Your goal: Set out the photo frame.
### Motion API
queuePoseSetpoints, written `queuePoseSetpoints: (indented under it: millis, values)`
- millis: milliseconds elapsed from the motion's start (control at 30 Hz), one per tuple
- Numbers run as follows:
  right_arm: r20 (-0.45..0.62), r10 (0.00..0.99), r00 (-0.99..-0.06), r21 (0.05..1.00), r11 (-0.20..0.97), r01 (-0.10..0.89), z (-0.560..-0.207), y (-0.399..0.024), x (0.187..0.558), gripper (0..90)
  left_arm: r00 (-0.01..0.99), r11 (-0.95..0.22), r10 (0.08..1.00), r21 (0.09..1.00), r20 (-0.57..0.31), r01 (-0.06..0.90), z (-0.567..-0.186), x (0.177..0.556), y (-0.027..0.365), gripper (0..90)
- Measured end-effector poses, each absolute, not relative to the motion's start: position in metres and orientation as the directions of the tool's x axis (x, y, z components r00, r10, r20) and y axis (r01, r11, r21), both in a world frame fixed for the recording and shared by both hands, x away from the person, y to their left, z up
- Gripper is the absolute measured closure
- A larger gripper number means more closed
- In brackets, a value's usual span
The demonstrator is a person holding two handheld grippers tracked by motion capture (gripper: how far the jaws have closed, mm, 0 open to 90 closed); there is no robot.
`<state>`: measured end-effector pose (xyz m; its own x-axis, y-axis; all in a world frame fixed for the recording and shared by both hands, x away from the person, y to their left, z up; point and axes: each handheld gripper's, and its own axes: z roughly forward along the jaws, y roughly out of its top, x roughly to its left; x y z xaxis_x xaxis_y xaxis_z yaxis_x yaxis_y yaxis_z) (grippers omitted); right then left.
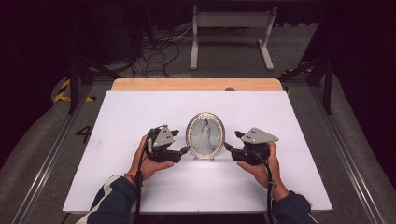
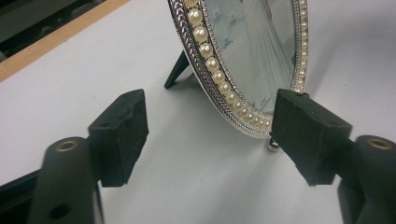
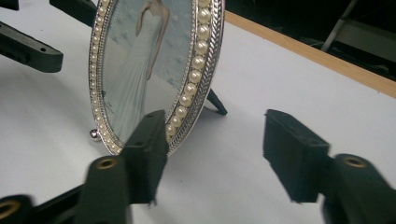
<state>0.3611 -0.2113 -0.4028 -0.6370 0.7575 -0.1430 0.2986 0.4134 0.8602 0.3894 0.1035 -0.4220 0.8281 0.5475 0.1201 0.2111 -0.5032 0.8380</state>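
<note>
My left gripper (image 1: 185, 150) and right gripper (image 1: 228, 146) both stand spread, pinching nothing, one at each side of the frame (image 1: 205, 135). In the left gripper view the frame's (image 2: 219, 79) lower rim sits between the jaws without touching the pads; in the right gripper view it is the same with the frame (image 3: 154, 70). The frame stands upright on its rear strut (image 2: 176, 70), mid-table (image 1: 140, 107). I judge it light, stiff and slick at the beaded metal rim, with fragile glass, so I would take the rim's edges, low and gently, never the face.
</note>
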Motion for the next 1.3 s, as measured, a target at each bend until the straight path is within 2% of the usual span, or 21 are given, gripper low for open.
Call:
queuePoseSetpoints:
  millis: [200,367,1000,1067,1300]
  values:
    - [-0.138,0.752,-0.644,0.850,0.424,0.312,-0.405,-0.213,0.363,18.3,0.835,-0.494,0.544,0.836,0.083,0.238,-0.425,0.392,0.102,7.5]
    - [-0.102,0.733,-0.672,0.839,0.427,0.338,-0.411,-0.212,0.366,6.8,0.853,-0.509,0.513,0.834,0.096,0.213,-0.427,0.390,0.101,3.5]
    - [-0.247,0.715,-0.654,0.766,0.557,0.320,-0.414,-0.211,0.357,9.8,0.829,-0.568,0.528,0.803,0.185,0.183,-0.425,0.380,0.117,5.8]
    - [-0.232,0.715,-0.659,0.768,0.551,0.328,-0.414,-0.215,0.355,12.4,0.831,-0.566,0.526,0.805,0.183,0.181,-0.425,0.379,0.119,5.9]
    - [-0.250,0.718,-0.649,0.771,0.554,0.315,-0.413,-0.222,0.352,11.9,0.824,-0.568,0.530,0.805,0.199,0.171,-0.424,0.372,0.131,5.9]
